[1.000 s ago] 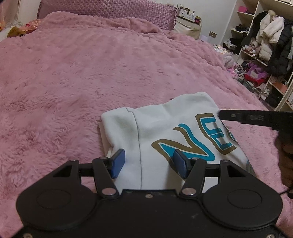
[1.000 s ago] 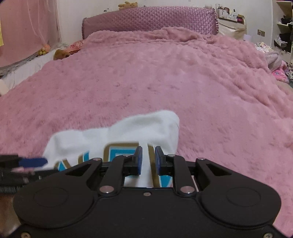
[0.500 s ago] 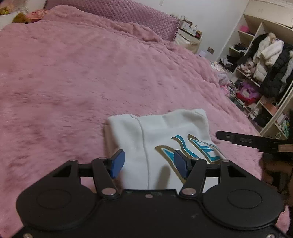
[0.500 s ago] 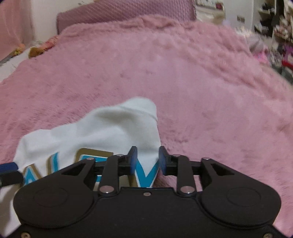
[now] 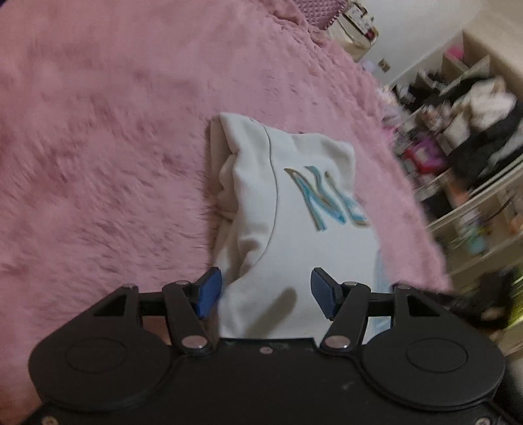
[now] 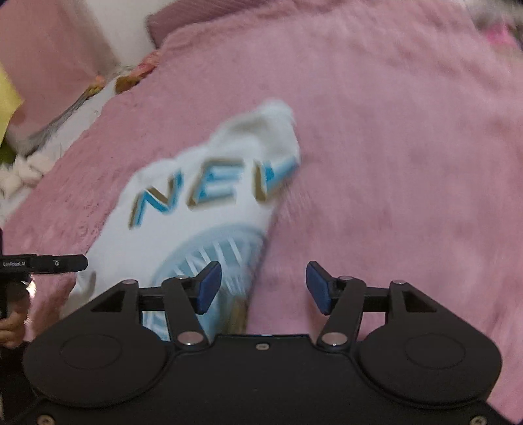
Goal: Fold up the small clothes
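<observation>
A folded white garment (image 5: 294, 229) with blue and gold letters lies on the pink fluffy blanket (image 5: 98, 163). My left gripper (image 5: 265, 292) hovers open over its near end; the cloth shows between the blue pads (image 5: 209, 292), which do not press on it. In the right wrist view the garment (image 6: 202, 199) lies to the left, blurred. The right gripper (image 6: 264, 287) has its jaws opening. Its left pad (image 6: 209, 287) is over the garment's near right edge, with mostly blanket between the pads.
Open shelves crowded with coats and bags (image 5: 474, 130) stand beyond the bed's right side. A quilted pink headboard (image 6: 183, 23) closes the far end. Soft toys and bedding (image 6: 23, 173) lie at the left. A black bar of the left tool (image 6: 45, 263) and a hand (image 6: 13, 323) show at left.
The right gripper's jaws went from nearly shut to wide apart while it swung right and rolled. The left gripper shifted and rolled, staying open; the garment now runs lengthwise away from it.
</observation>
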`<state>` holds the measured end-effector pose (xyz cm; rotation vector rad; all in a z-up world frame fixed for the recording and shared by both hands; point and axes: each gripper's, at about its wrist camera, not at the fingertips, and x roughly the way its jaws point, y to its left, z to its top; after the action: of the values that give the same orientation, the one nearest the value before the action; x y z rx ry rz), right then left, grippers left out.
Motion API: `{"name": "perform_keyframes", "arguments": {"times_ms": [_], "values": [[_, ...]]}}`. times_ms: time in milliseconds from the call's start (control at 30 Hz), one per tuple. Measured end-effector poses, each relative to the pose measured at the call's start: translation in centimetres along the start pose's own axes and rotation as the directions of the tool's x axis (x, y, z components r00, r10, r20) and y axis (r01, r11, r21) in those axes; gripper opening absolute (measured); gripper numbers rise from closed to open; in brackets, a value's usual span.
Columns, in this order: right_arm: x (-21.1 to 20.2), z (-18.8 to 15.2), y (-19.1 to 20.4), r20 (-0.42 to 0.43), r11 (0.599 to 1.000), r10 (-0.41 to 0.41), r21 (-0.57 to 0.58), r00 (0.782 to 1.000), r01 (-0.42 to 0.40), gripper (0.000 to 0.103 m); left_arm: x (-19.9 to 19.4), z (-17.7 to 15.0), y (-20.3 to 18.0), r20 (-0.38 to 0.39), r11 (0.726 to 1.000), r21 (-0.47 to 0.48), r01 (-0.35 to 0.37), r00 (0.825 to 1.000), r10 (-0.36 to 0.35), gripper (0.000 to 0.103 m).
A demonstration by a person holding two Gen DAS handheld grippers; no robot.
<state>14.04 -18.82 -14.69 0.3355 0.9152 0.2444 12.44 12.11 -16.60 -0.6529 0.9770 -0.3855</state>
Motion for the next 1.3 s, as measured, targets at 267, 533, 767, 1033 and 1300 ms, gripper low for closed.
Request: {"name": "perform_keyframes", "arguments": {"times_ms": [267, 533, 767, 1033, 1300], "values": [[4.2, -0.2, -4.0, -0.043, 0.93, 0.301, 0.234, 0.953, -0.283, 0.065, 3.2, 3.0, 2.9, -0.046, 0.99, -0.106, 0.096, 0.994, -0.101, 0.064], [8.0, 2.7, -3.4, -0.041, 0.899, 0.358, 0.285, 0.933, -0.333, 0.068, 4.8, 3.4, 3.9, -0.036, 0.981, -0.139, 0.139, 0.989, -0.145, 0.066], [9.6, 2.8, -0.4, -0.053, 0.922, 0.346, 0.201, 0.937, -0.33, 0.071, 4.7, 2.9, 1.2, -0.019, 0.998, 0.051, 0.043, 0.999, -0.042, 0.047], [7.8, 3.2, -0.9, 0.034, 0.895, 0.39, 0.222, 0.92, -0.388, 0.022, 3.6, 2.7, -1.5, 0.062, 0.986, 0.134, 0.097, 0.992, -0.106, 0.02], [2.8, 4.4, 0.7, 0.112, 0.93, 0.316, 0.158, 0.942, -0.331, 0.023, 3.1, 2.2, -5.5, 0.091, 0.964, 0.212, 0.163, 0.978, -0.186, 0.02]]}}
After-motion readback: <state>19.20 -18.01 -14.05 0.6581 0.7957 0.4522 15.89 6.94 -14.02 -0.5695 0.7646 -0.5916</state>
